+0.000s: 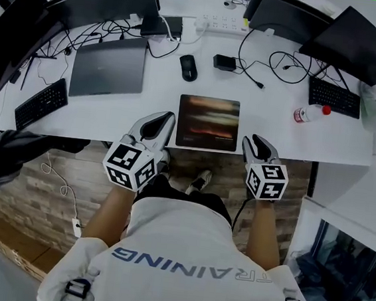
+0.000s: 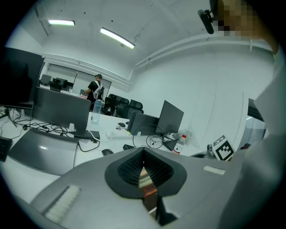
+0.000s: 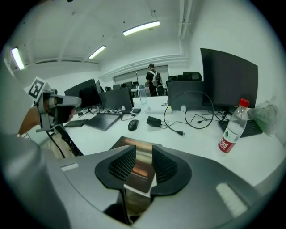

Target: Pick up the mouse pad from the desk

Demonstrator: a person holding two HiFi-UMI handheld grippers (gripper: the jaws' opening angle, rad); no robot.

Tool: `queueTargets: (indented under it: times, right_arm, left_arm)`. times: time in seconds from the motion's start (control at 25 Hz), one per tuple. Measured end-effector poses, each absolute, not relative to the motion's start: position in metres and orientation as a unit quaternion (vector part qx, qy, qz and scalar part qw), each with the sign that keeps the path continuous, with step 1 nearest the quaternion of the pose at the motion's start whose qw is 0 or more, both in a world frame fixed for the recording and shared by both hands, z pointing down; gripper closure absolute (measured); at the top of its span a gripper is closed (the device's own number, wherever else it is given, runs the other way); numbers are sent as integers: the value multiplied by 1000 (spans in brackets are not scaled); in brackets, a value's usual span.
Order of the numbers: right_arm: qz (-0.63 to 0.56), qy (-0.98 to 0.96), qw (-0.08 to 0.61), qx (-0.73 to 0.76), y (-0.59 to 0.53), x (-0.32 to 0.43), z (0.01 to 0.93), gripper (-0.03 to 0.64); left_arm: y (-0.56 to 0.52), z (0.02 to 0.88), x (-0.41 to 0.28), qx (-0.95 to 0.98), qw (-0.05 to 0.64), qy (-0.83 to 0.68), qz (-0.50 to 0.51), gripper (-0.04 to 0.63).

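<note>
The mouse pad [image 1: 208, 122], a dark rectangle with a blurred orange and brown print, lies flat on the white desk [image 1: 270, 132] near its front edge. My left gripper [image 1: 170, 116] hovers just left of the pad's near left corner, jaws closed to a point; in the left gripper view the pad [image 2: 145, 181] shows only as a sliver below the meeting pads of the gripper [image 2: 143, 154]. My right gripper [image 1: 250, 141] sits right of the pad's near right corner. Its jaws [image 3: 139, 152] stand apart with nothing pressed between them, and the pad [image 3: 130, 142] lies on the desk beyond.
Behind the pad lie a black mouse [image 1: 189, 67], a power adapter [image 1: 224, 62] with cables, and a closed laptop [image 1: 109, 66]. A water bottle [image 1: 310, 113] lies to the right. Keyboards [image 1: 41, 102] [image 1: 334, 96] and monitors [image 1: 110, 1] line the sides and back.
</note>
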State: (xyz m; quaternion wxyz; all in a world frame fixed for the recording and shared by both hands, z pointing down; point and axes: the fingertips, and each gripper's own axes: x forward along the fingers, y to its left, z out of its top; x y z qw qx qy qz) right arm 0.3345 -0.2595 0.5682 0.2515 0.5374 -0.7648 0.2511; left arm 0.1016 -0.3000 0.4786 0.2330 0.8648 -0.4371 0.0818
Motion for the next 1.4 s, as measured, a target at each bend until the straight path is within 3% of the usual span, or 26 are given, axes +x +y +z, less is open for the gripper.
queueTargets:
  times: [0.28,0.72,1.04,1.4]
  right_arm:
    - [258,-755,340,498,-254,327,636,429]
    - [310,-736,421,429,-234,315,725,327]
    - [298,-737,422,436,-234,313,733,329]
    - [304,-735,415,441,-230,307,733,423]
  left_arm:
    - [-288,493,94,854,243,-450,97,595]
    - [-268,514,84,839,266,-463,109,595]
    - [-259,517,86,840,267,-459,112,595]
    - [-260,516,92,844,267,-452,107,595]
